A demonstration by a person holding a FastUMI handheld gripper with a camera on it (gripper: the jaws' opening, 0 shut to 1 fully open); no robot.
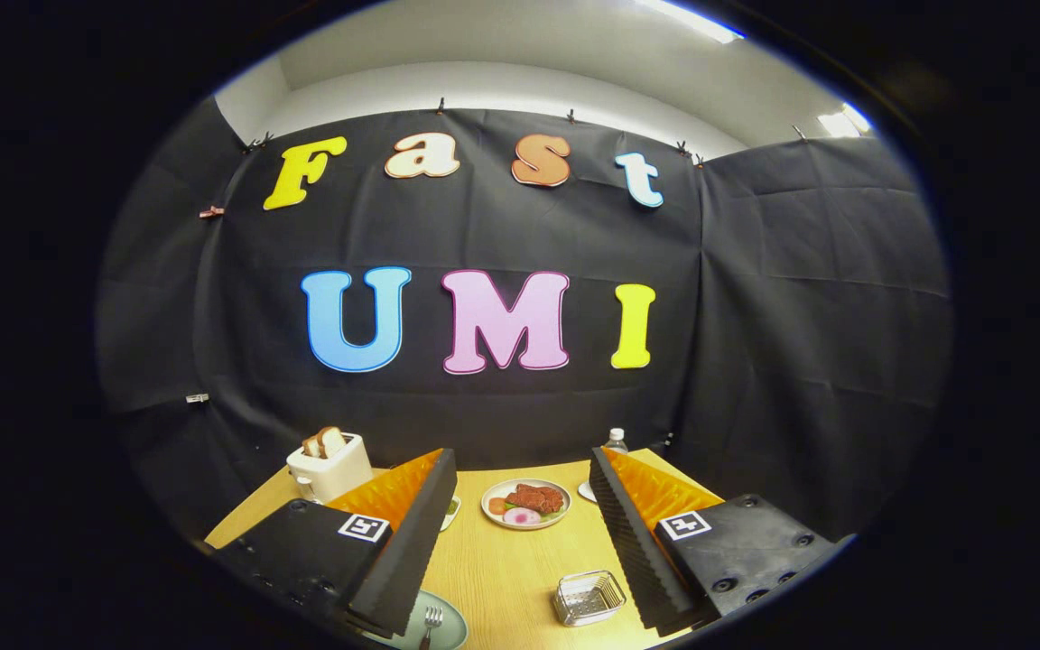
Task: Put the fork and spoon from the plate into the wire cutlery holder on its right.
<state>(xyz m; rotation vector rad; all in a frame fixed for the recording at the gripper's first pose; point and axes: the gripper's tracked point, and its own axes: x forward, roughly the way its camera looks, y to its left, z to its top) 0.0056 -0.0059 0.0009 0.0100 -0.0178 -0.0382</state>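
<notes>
So the hand-held gripper (520, 533) is up over the table (502, 564) with its 2 fingers spread wide, nothing in them. Near left, the plate (443, 627) has a fork (431, 621) on it; can't spot the spoon. The wire cutlery holder (589, 597) to its right looks empty. Basically nothing's done yet, I'd say.

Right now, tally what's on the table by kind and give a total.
Plates: 2, one with food beyond the open gripper, one grey-green plate by its near finger
Fork: 1
Wire cutlery holder: 1
Toaster: 1
Bottle: 1
Total: 6
</notes>
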